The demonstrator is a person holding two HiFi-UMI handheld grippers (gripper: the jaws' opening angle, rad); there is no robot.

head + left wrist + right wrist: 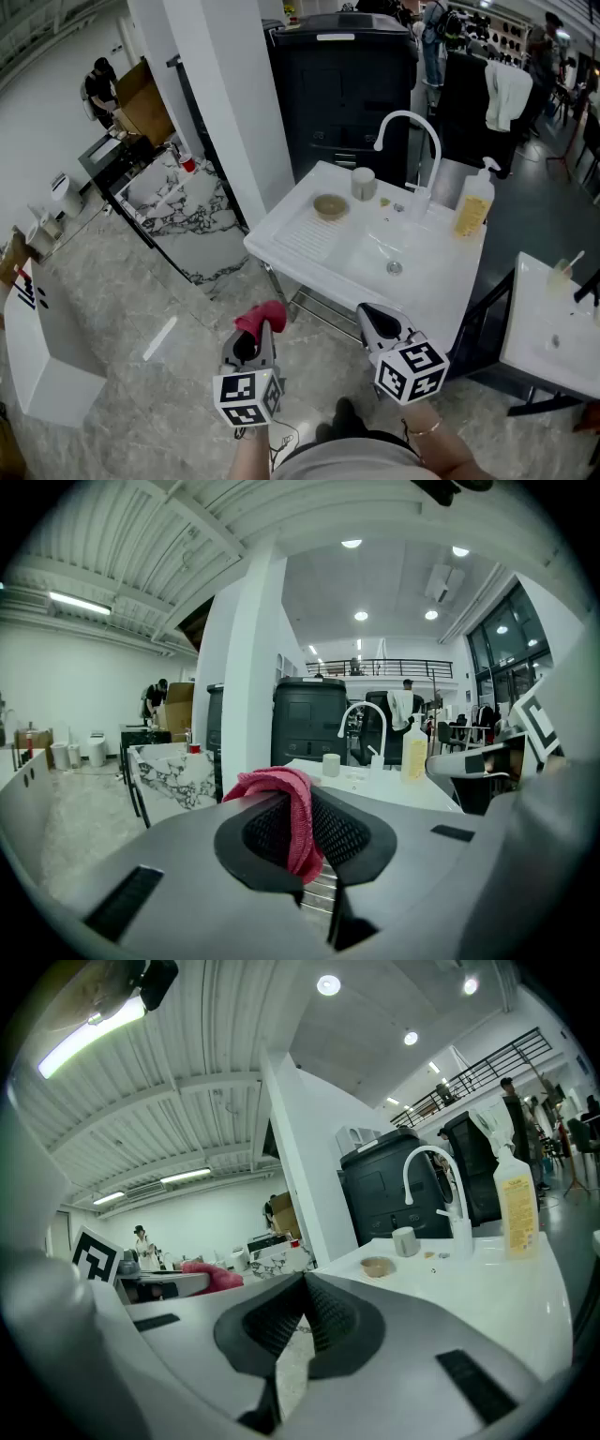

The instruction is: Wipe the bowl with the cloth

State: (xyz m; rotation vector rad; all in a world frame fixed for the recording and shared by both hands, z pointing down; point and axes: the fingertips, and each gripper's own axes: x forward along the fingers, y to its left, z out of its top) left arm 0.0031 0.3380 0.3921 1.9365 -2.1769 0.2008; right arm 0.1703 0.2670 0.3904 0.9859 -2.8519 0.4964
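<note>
Left gripper (257, 336) clamps a red cloth (262, 316) between its jaws. Right gripper (372, 316) is closed, holding nothing. The bowl (330, 206) sits on the white sink's (281, 246) drainboard, well apart from the 2 grippers.

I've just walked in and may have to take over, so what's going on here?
A person holds a gripper in each hand and stands a little way from the white sink. The left gripper has its jaws shut on a red cloth. The right gripper is shut and empty. The bowl sits on the sink's draining board beside a cup, with neither gripper near it, so wiping has not yet begun.
</note>
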